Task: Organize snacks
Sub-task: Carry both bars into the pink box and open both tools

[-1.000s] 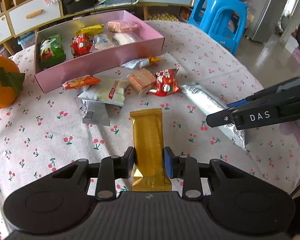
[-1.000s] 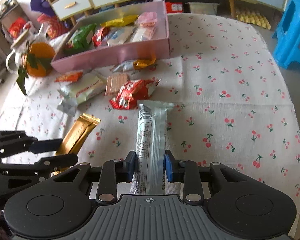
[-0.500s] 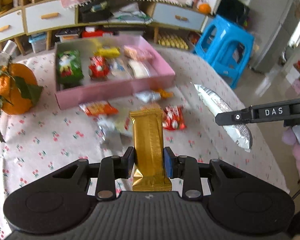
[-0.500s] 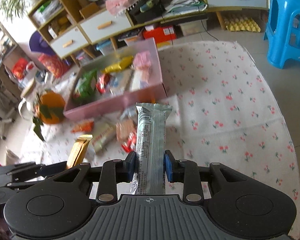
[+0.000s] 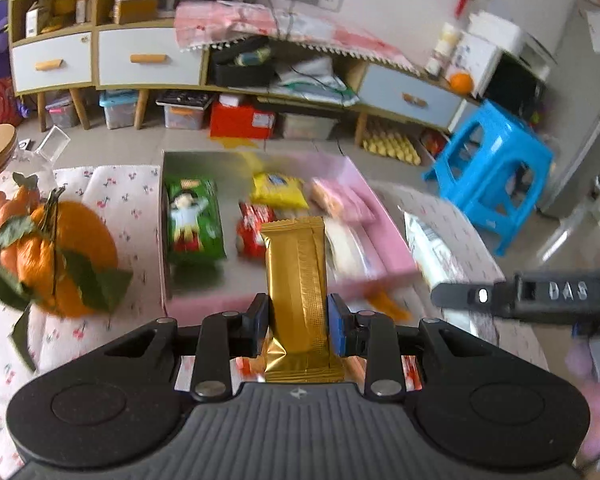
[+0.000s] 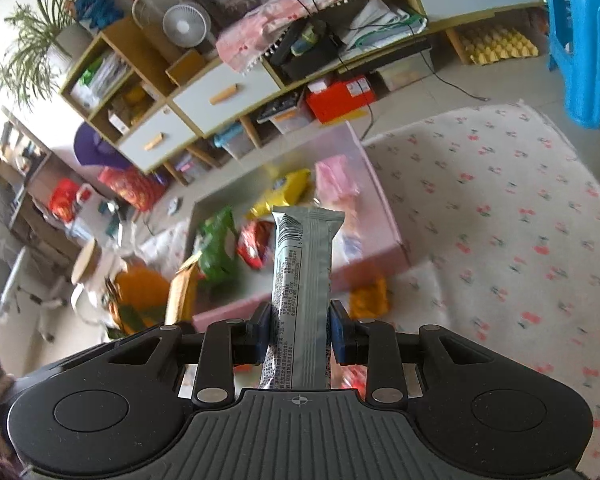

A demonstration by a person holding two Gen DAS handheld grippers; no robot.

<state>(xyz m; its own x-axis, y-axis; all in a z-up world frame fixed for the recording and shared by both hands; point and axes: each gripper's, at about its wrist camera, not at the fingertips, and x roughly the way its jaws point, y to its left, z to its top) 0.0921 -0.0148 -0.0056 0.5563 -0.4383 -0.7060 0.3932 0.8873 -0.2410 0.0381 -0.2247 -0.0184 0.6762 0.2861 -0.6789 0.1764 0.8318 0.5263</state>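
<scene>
The pink box [image 5: 396, 248] is open at the top and can be entered from above. Its left end is taken up by a green packet [image 5: 194, 220]; the far side is filled by a yellow packet [image 5: 278, 190] and a pink packet [image 5: 340, 200], with a red packet [image 5: 252, 232] in the middle. A bare strip of floor is left along the near wall. The tabletop's left edge is blocked by a cluster of oranges [image 5: 60, 256]. The flowered cloth [image 6: 500, 220] right of the box is seen bare out to the tabletop's right edge.
</scene>
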